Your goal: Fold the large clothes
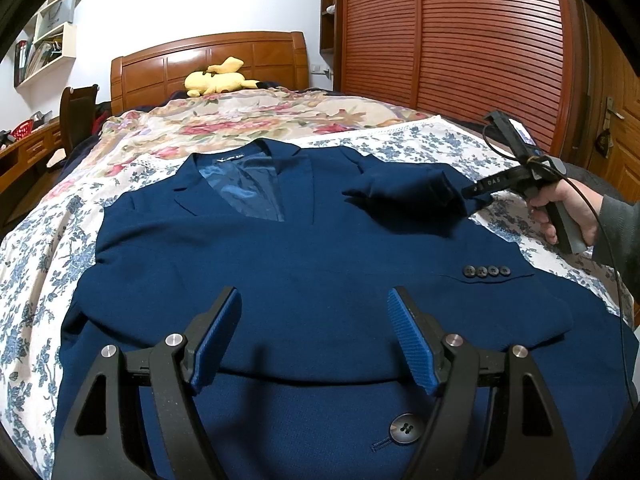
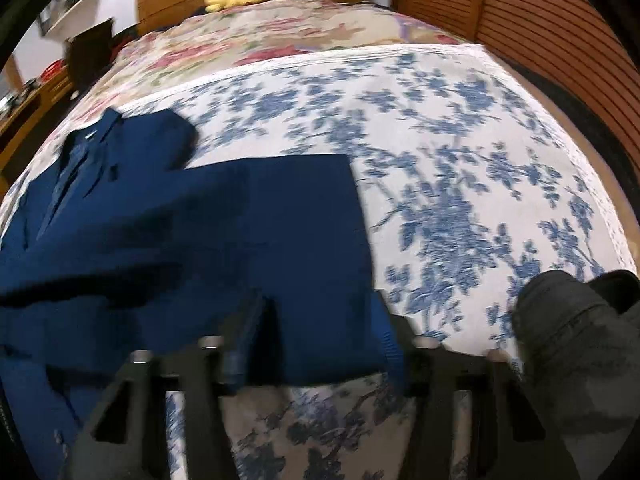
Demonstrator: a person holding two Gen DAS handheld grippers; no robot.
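While your navy blue suit jacket (image 1: 288, 264) lies front-up across the blue-and-white floral bedspread (image 1: 36, 264), its collar points to the far end, toward the carved wooden headboard (image 1: 208, 64), so the long axis runs near to far down the bed. Your left gripper (image 1: 314, 340) hovers over the near half of the jacket with its blue ribbed pads spread wide and nothing between them. A big dark button (image 1: 407, 429) sits just below it, and four small cuff buttons (image 1: 486, 270) line the sleeve on the right.

Over on the right, your right gripper (image 1: 474, 191) is at the end of a lifted, bunched-up sleeve (image 1: 412, 196), held by your hand (image 1: 560, 208). From its own camera the sleeve cloth fills the space between the fingers, but the whole shot is smeared with motion blur, so honestly you can't tell if the pads are actually clamped on it.

The near hem is cut off by the frame. A yellow plush toy (image 1: 218, 78) lies up by the headboard.
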